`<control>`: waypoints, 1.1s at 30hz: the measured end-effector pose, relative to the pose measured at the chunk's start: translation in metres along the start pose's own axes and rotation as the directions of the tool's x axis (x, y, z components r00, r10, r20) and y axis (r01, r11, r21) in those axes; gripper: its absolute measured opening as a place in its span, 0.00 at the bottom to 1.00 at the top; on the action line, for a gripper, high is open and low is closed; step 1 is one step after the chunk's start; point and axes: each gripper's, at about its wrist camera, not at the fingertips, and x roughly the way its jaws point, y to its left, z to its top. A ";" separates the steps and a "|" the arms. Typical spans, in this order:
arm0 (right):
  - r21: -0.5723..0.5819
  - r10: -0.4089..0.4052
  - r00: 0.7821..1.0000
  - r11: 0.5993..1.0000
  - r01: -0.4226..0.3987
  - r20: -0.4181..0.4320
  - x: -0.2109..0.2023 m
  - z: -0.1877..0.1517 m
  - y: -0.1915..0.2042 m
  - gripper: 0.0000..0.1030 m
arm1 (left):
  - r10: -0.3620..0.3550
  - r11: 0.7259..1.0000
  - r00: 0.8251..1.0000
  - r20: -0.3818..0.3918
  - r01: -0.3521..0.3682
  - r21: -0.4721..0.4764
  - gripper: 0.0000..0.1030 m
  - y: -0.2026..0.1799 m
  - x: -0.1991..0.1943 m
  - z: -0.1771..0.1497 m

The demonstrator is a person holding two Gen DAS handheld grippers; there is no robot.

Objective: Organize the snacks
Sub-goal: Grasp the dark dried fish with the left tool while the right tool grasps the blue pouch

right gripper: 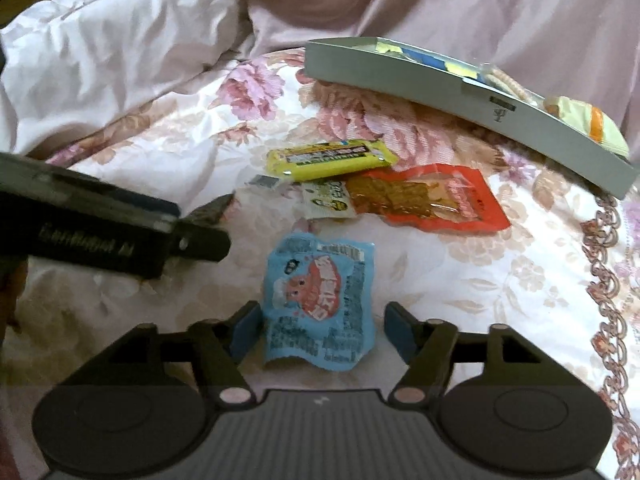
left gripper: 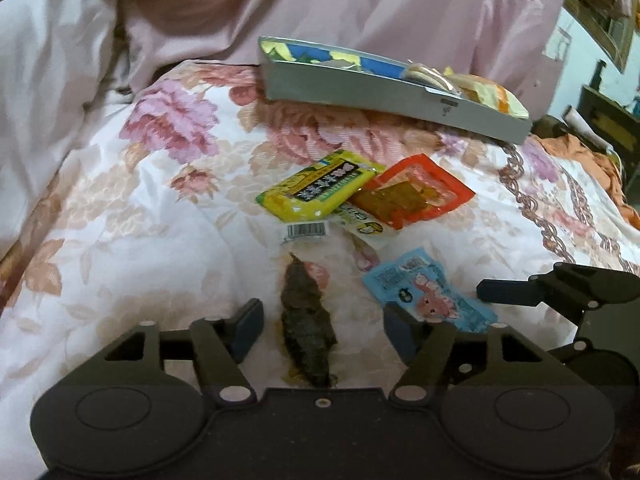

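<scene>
My left gripper [left gripper: 322, 330] is open around a clear packet of dark seaweed-like snack [left gripper: 307, 326] lying on the floral quilt. My right gripper [right gripper: 320, 330] is open around a light blue snack packet [right gripper: 320, 304], which also shows in the left wrist view [left gripper: 428, 292]. Beyond lie a yellow packet [left gripper: 316, 188] [right gripper: 330, 158], an orange-red packet [left gripper: 412, 192] [right gripper: 428, 198] and a small white packet [left gripper: 362, 226] [right gripper: 326, 200]. A grey box [left gripper: 360, 88] [right gripper: 460, 96] at the back holds several snacks.
The floral quilt [left gripper: 160, 208] [right gripper: 480, 272] covers the bed. A rumpled pink duvet [left gripper: 320, 0] [right gripper: 120, 60] rises behind the box. My left gripper's body [right gripper: 100, 228] crosses the left of the right wrist view. Furniture stands at far right [left gripper: 608, 120].
</scene>
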 end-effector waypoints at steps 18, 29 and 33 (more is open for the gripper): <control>0.088 -0.013 1.000 0.996 0.014 -0.013 0.005 -0.006 -0.008 0.87 | 0.047 0.997 0.998 -0.035 -0.044 0.062 0.48 -0.006 0.004 -0.002; 0.043 0.017 1.000 0.999 -0.017 0.004 0.000 -0.005 0.002 0.60 | 0.051 0.998 0.999 -0.017 -0.050 0.045 0.47 -0.010 0.001 -0.004; 0.021 -0.001 1.000 1.000 0.001 0.019 -0.001 -0.005 0.005 0.60 | 0.048 0.999 0.999 0.002 -0.048 0.013 0.47 -0.008 -0.001 -0.003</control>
